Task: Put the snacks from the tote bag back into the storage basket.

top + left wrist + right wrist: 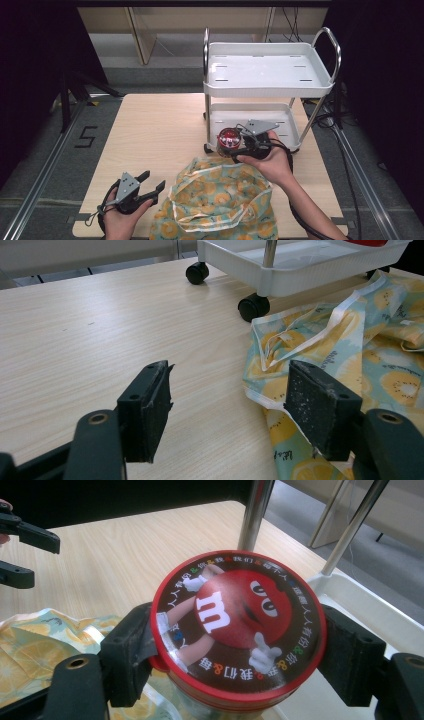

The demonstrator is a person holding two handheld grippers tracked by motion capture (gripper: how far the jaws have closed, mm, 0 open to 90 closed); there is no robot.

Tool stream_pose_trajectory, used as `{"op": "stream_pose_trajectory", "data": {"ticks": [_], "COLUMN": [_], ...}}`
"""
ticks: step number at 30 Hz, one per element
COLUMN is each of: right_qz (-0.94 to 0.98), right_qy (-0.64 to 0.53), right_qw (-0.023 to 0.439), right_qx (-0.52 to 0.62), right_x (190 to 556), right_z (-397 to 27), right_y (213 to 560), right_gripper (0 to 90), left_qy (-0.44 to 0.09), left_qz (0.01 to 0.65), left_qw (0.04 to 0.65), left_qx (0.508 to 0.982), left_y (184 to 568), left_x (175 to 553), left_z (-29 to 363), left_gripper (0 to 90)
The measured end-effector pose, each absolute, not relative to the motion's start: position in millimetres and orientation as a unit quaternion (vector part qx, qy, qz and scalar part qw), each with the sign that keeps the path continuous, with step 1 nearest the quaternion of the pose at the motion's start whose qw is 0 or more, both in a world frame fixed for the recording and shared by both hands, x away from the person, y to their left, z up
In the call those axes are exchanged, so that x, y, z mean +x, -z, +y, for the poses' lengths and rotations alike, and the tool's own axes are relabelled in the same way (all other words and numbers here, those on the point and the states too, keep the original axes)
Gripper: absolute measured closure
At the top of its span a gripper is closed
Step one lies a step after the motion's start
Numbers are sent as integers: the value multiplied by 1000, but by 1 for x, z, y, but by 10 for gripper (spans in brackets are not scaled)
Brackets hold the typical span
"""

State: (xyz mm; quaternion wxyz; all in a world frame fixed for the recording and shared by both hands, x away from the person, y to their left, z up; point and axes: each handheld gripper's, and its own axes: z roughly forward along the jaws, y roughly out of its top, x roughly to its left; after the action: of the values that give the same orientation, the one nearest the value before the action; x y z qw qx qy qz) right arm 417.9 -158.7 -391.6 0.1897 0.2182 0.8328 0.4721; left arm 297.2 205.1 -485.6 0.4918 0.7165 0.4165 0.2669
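My right gripper [235, 145] is shut on a round jar with a red M&M's lid [229, 138], held just above the far edge of a yellow-and-teal fruit-print bag [220, 200]. In the right gripper view the jaws of my right gripper [239, 632] press both sides of the jar lid [237, 615], close to the cart's lower shelf [350, 605]. My left gripper [152, 181] is open and holds nothing, low over the table to the left of the bag. In the left gripper view my left gripper [230, 377] points at the bag's edge [345, 345].
A white two-shelf cart [270, 75] with metal handles stands on the far right of the wooden table [150, 130]; its black wheels [254, 306] sit just beyond the bag. The other gripper [25, 535] shows at the upper left of the right gripper view.
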Motion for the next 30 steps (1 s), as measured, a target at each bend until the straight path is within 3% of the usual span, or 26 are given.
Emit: {"op": "stream_pose_trajectory", "data": {"ticks": [30], "right_qz": [832], "right_qy": [-467], "right_qw": [195], "right_qx": [226], "right_x": [429], "right_z": [-157], "right_y": [393], "right_gripper": [260], "left_qy": [-266], "left_qz": [414], "left_qw": [495], "left_qx": [716], "left_y": [485], "left_x": [297], "left_z": [205], "left_gripper": [341]}}
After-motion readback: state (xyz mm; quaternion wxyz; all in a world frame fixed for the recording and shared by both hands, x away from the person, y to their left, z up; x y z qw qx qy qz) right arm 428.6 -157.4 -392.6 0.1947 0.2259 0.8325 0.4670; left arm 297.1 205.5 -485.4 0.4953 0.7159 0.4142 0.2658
